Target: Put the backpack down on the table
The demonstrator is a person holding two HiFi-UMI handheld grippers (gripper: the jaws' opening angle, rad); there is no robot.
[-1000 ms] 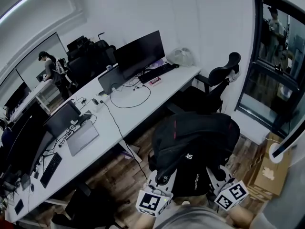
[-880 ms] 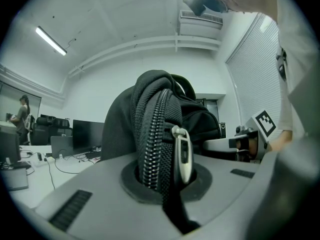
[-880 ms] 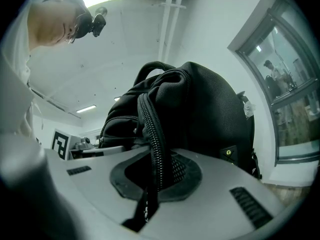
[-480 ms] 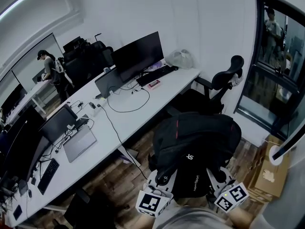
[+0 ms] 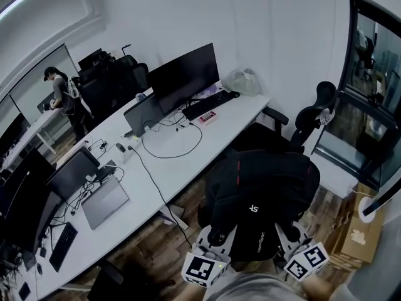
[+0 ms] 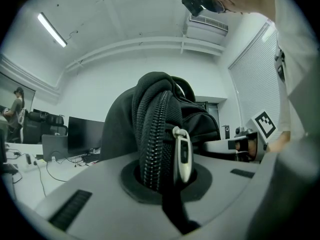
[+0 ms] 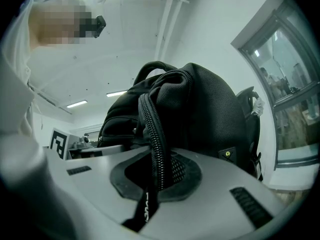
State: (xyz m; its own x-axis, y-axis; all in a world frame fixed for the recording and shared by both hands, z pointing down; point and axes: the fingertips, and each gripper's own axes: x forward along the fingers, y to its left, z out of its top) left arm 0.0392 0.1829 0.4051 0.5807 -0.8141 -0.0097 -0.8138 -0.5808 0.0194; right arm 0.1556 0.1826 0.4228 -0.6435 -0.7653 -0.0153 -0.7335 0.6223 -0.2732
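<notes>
meanwhile left gripper (image 5: pixel 215 238) and right gripper (image 5: pixel 289 234) stay clamped on the black backpack (image 5: pixel 260 193), now carried closer to the white table (image 5: pixel 188 158); still unplaced.

The backpack (image 5: pixel 260 193) is made of coarse, matt black woven cloth, and a shiny metal zip pull (image 6: pixel 182 154) is fitted. The left hand-held gripper (image 6: pixel 165 184) and right hand-held gripper (image 7: pixel 155 179) are moulded in smooth matt grey plastic. The tabletop (image 5: pixel 219 127) is finished smooth white; the floor (image 5: pixel 147 243) is laid in wood.
</notes>
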